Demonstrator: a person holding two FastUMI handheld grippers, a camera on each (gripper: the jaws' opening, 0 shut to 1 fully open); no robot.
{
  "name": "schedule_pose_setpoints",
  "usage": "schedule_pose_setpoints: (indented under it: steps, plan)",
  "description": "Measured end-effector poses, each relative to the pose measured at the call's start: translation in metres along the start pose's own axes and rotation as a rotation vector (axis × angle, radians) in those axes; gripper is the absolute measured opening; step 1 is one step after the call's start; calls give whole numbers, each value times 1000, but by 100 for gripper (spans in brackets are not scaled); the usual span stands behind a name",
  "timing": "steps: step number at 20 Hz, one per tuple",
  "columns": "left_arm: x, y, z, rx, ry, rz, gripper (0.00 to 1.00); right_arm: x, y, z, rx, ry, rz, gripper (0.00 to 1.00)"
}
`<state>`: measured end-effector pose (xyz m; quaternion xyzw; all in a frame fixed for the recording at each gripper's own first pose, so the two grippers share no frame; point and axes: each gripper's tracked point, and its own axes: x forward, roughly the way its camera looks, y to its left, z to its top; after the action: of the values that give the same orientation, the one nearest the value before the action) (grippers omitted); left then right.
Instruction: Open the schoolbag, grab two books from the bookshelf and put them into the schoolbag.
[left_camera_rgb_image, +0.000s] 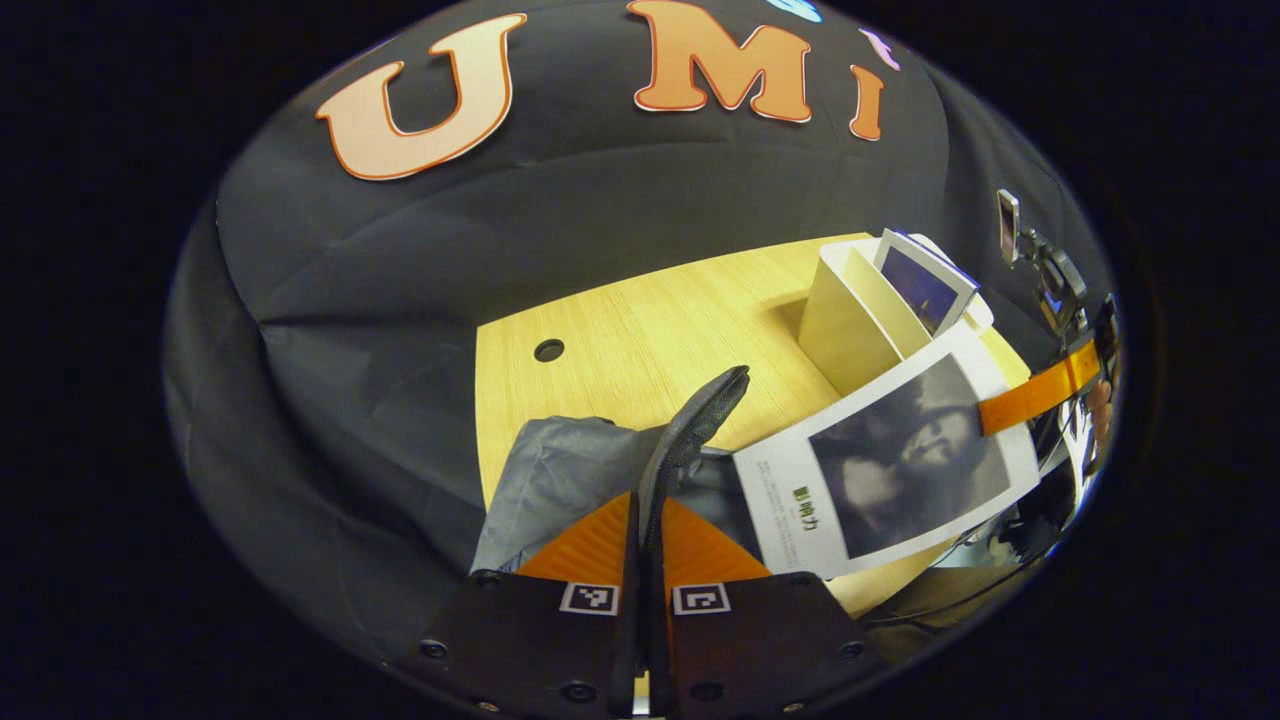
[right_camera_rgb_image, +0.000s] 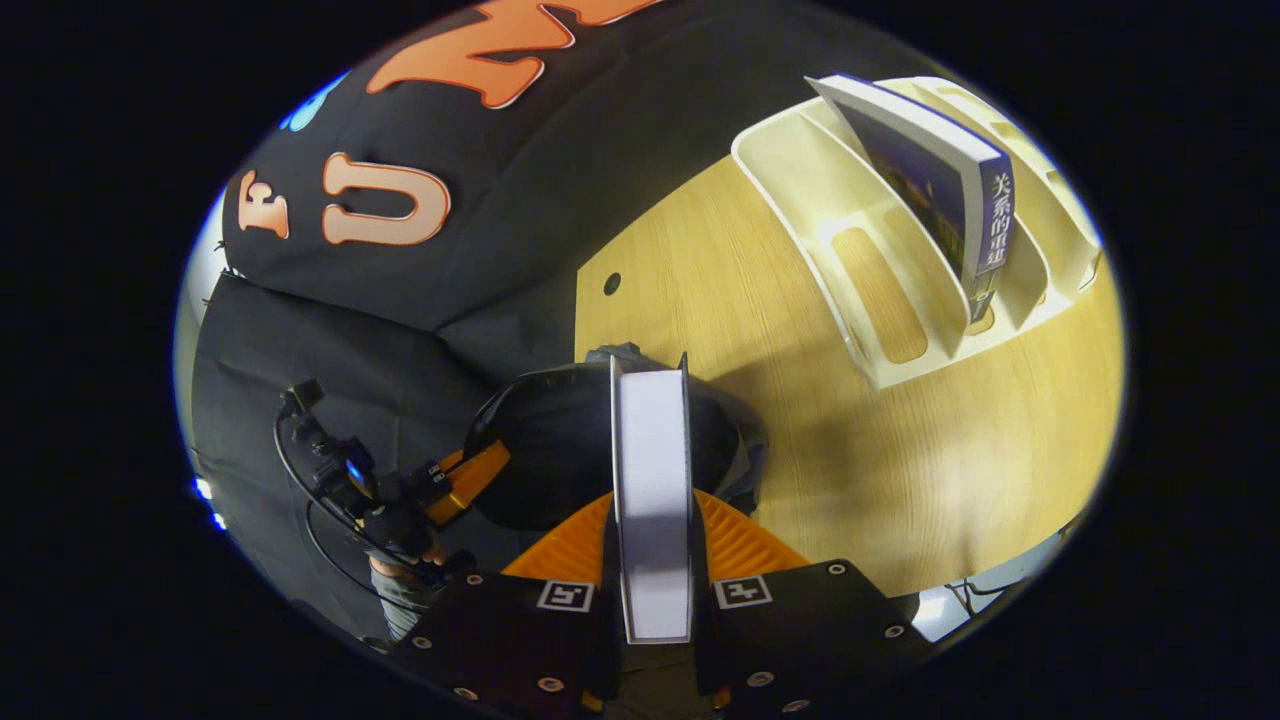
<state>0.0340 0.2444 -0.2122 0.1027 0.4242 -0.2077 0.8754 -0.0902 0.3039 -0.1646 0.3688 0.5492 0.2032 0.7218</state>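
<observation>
My left gripper (left_camera_rgb_image: 648, 515) is shut on the black mesh strap (left_camera_rgb_image: 700, 415) of the grey schoolbag (left_camera_rgb_image: 560, 465), holding it up over the table's left edge. My right gripper (right_camera_rgb_image: 655, 515) is shut on a white book (right_camera_rgb_image: 652, 470), seen edge on, held over the bag's dark open mouth (right_camera_rgb_image: 560, 450). In the left gripper view that book (left_camera_rgb_image: 890, 470) shows a white cover with a dark photo, with the right gripper (left_camera_rgb_image: 1040, 390) at its far edge. A blue book (right_camera_rgb_image: 940, 190) stands tilted in the cream bookshelf (right_camera_rgb_image: 800, 210). The left gripper (right_camera_rgb_image: 478, 468) grips the bag's rim.
The wooden table (right_camera_rgb_image: 900, 450) has a cable hole (right_camera_rgb_image: 611, 284) near its back edge. The bookshelf (left_camera_rgb_image: 840, 320) stands at the back right, with the blue book (left_camera_rgb_image: 925, 285) in it. Black cloth hangs behind and left of the table. A hand (right_camera_rgb_image: 400, 525) holds the left gripper.
</observation>
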Motion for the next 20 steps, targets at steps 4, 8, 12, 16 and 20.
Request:
schedule_pose_setpoints:
  steps: [4,8,12,16,20]
  plan:
    - [2,1,1,-11,-11,15,6,28,2,-5,75,-11,59,29]
    - [2,-4,8,-18,-31,24,6,69,4,-17,148,-19,107,29]
    - [0,-5,10,-28,-40,29,6,104,15,-26,219,-71,183,29]
    - [-2,-9,11,-37,-56,32,6,133,21,-27,230,-115,212,29]
    - [1,-13,10,-41,-66,37,6,154,25,-22,262,-173,246,30]
